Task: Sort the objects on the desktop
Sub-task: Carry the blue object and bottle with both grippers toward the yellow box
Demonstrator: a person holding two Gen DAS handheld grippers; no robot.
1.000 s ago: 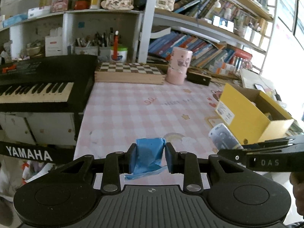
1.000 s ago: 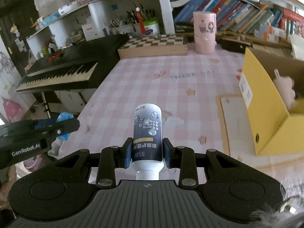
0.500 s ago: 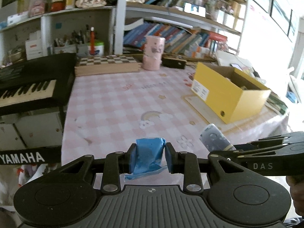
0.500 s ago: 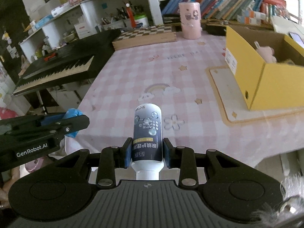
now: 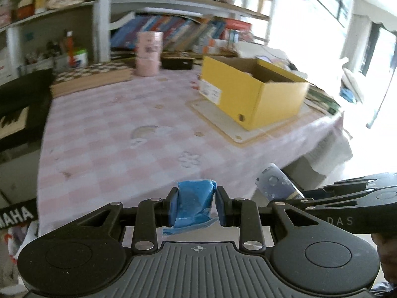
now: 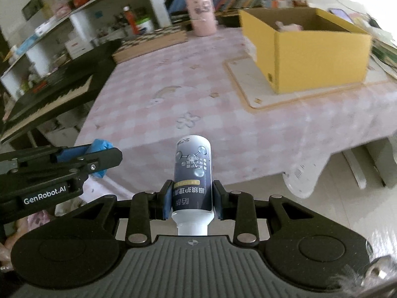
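Note:
My left gripper (image 5: 196,204) is shut on a crumpled blue packet (image 5: 194,203), held off the near corner of the pink checked table (image 5: 111,134). My right gripper (image 6: 192,198) is shut on a dark bottle with a white cap (image 6: 193,173), cap toward the camera, held in front of the table's near edge. The bottle also shows in the left wrist view (image 5: 275,186), and the blue packet in the right wrist view (image 6: 99,149). An open yellow cardboard box (image 6: 307,49) stands on a board at the table's right, with a pink soft toy (image 6: 289,27) inside.
A pink cylinder container (image 6: 201,15) and a chessboard box (image 6: 151,42) stand at the table's far end. A black keyboard (image 6: 49,92) sits left of the table. Bookshelves (image 5: 173,29) fill the back. Floor (image 6: 335,198) lies at the lower right.
Both grippers have drawn back from the table and swung right, each still holding its object. The table and yellow box now look farther away.

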